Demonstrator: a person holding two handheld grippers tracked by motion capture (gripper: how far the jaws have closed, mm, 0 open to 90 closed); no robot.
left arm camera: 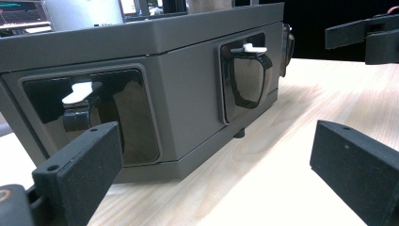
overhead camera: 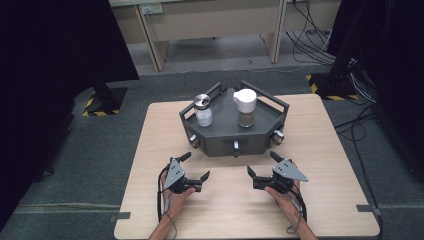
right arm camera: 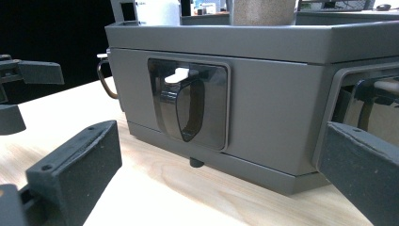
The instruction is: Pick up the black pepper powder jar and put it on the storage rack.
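Both grippers are resting on the near table with jaws spread wide, holding nothing. The grey tray is sitting just beyond them; the left gripper and right gripper are flanking its centre knob about equally.

— What do you have from above?

— I see the wooden counter with a dark grey tray standing toward its far side. On the tray sit a jar with a silver lid at the left and a white-capped jar at the right, apart from each other.

— And the grippers?

— My left gripper rests low over the counter in front of the tray, jaws spread wide. My right gripper mirrors it on the other side, jaws apart too. Neither touches the tray, and they sit well apart from each other.
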